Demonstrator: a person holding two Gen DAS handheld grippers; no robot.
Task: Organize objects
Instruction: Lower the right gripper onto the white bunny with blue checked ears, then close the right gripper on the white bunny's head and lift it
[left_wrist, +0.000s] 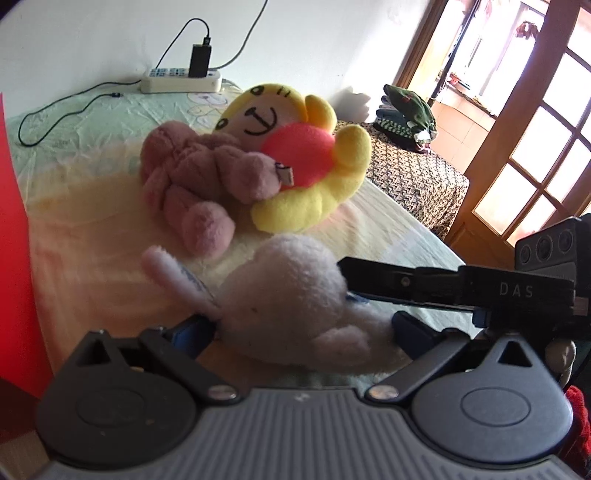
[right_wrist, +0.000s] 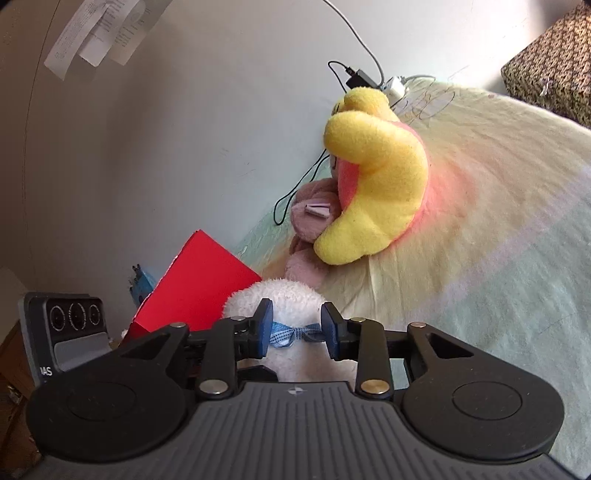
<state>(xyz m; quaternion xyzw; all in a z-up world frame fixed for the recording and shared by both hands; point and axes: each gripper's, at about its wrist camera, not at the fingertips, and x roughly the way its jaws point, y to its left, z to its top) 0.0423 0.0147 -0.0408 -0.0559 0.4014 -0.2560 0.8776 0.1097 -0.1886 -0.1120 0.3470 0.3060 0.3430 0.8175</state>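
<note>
White plush toy lies at the near edge of the bed, just in front of both grippers. Left gripper jaws spread wide to either side of the toy's body, pads not clearly pressing it; toy sits between them. Right gripper comes in from the side, seen in the left view as a black bar against the toy; its blue pads are narrowly apart with the toy's blue bow in the gap, not pinched, toy body right behind. Pink plush and yellow plush with a red belly lie touching each other farther back on the bed. Power strip with charger by the wall. Red box left of the bed edge. Folded clothes on a patterned surface beyond.
</note>
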